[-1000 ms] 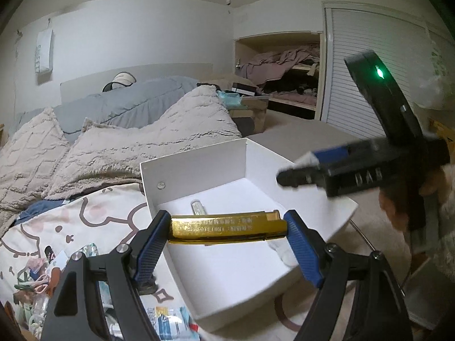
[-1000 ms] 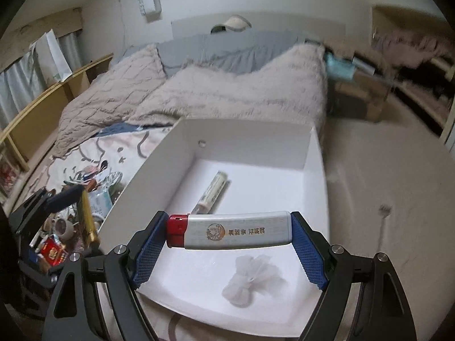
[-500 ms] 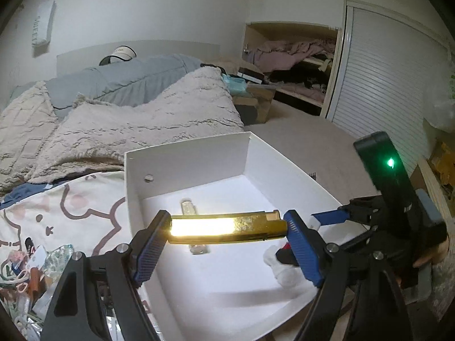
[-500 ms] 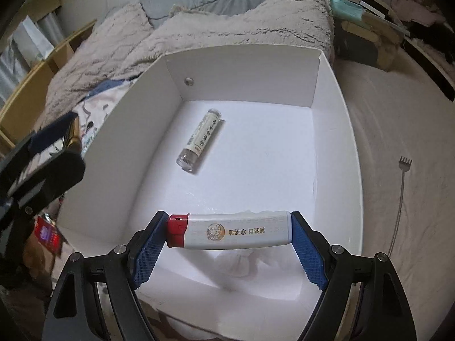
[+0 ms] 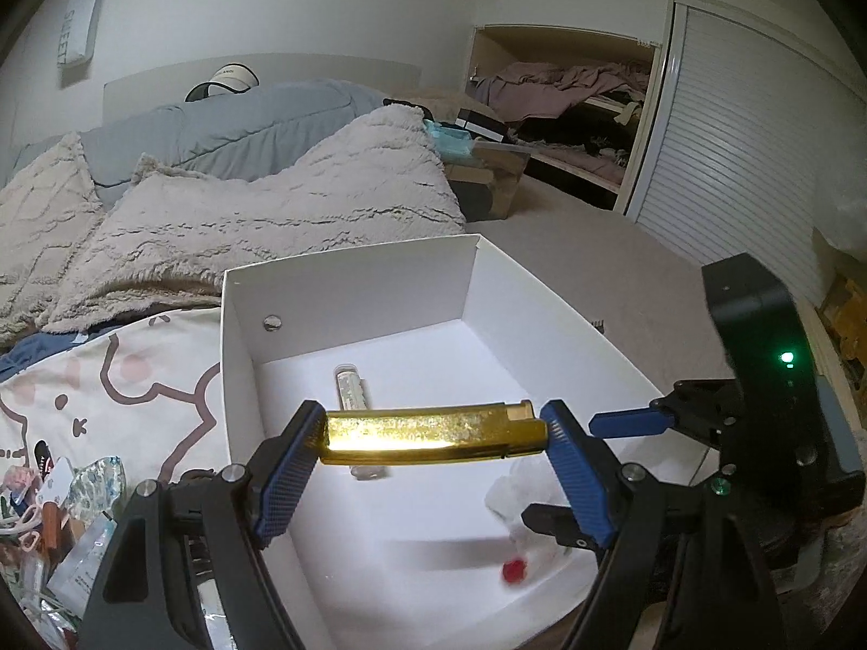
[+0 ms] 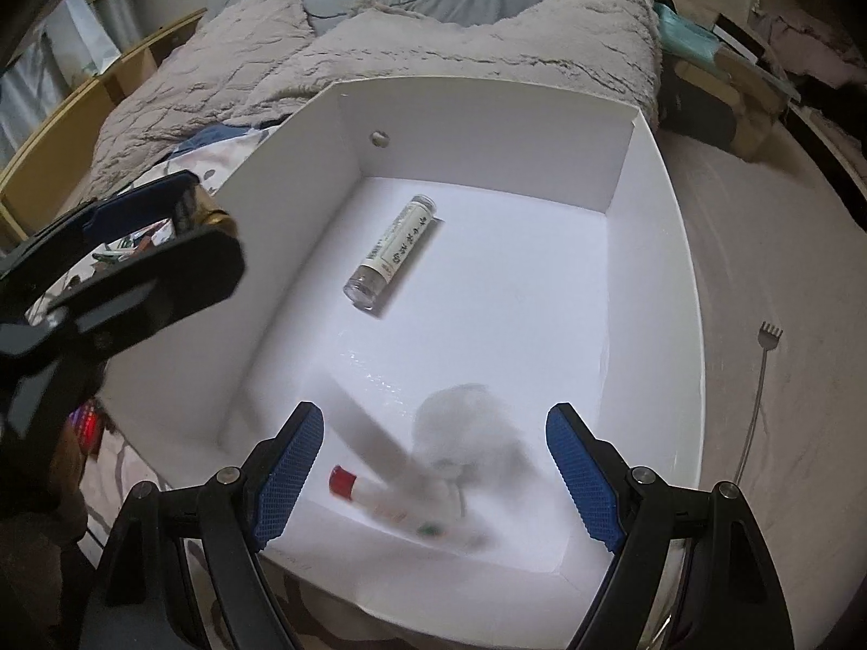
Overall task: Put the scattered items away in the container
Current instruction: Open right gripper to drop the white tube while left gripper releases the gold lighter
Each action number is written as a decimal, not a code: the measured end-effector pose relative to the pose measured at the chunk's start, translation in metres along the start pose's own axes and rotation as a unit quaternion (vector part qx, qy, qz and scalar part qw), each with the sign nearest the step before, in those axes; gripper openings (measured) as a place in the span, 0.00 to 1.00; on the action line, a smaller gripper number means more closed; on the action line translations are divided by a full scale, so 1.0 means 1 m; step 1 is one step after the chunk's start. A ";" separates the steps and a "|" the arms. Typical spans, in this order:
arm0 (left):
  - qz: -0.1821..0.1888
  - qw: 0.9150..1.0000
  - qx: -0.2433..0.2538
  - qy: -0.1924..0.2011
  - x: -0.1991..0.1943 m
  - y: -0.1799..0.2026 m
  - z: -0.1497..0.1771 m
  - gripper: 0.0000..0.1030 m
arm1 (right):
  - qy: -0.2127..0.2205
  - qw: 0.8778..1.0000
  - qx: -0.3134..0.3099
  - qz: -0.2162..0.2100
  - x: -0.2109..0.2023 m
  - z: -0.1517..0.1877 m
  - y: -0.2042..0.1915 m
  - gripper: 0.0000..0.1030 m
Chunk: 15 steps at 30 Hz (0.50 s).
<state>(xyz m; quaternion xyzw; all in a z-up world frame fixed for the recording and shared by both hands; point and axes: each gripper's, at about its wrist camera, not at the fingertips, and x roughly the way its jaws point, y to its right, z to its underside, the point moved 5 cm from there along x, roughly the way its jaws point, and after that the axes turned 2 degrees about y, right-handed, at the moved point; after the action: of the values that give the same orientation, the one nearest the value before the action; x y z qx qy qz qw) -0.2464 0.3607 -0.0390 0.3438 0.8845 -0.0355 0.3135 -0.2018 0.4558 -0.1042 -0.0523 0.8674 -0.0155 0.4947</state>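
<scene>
The white lighter [image 6: 401,509] has just dropped from my right hand-held gripper [image 6: 433,466] — jaws now wide and empty — into the white box [image 6: 672,249], near its front wall. My left hand-held gripper [image 5: 433,449] still clamps the gold bar [image 5: 433,433] over the box — that goes next.

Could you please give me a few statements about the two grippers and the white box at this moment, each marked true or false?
1. The left gripper is clamped on a gold bar above the white box. True.
2. The right gripper grips the white lighter. False: its jaws are open and the lighter, blurred, lies loose in the box beneath them.
3. A small labelled bottle lies on its side on the box floor. True.
4. The box holds nothing else. False: a crumpled white tissue lies by the lighter.
5. The gold bar already rests on the box floor. False: it is held between the pads.
</scene>
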 end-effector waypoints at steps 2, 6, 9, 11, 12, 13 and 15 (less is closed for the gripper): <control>0.000 1.000 -0.002 -0.003 0.002 -0.001 0.000 0.79 | -0.002 1.000 -0.008 -0.002 -0.001 0.000 -0.003 0.82; 0.003 1.000 -0.013 -0.016 0.008 -0.001 0.000 0.79 | -0.001 1.000 -0.018 -0.004 -0.005 0.001 -0.008 0.82; 0.003 0.999 -0.018 -0.036 0.016 0.002 0.000 0.79 | 0.002 1.000 -0.021 -0.004 -0.007 0.001 -0.009 0.82; 0.002 0.998 -0.020 -0.054 0.022 0.005 0.002 0.79 | 0.002 1.000 -0.022 -0.003 -0.008 0.001 -0.008 0.82; 0.001 0.998 -0.019 -0.063 0.026 0.008 0.004 0.79 | 0.001 1.000 -0.023 -0.001 -0.008 0.002 -0.008 0.82; 0.002 0.997 -0.019 -0.071 0.029 0.010 0.005 0.79 | 0.000 1.000 -0.024 -0.001 -0.007 0.002 -0.008 0.82; 0.005 0.996 -0.021 -0.085 0.035 0.014 0.009 0.79 | -0.003 1.000 -0.025 0.001 -0.007 0.002 -0.008 0.82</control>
<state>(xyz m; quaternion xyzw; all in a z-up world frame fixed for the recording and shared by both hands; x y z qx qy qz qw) -0.2526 0.3890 -0.0641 0.3371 0.8536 -0.0449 0.3946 -0.1955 0.4490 -0.0987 -0.0640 0.8662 0.0064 0.4955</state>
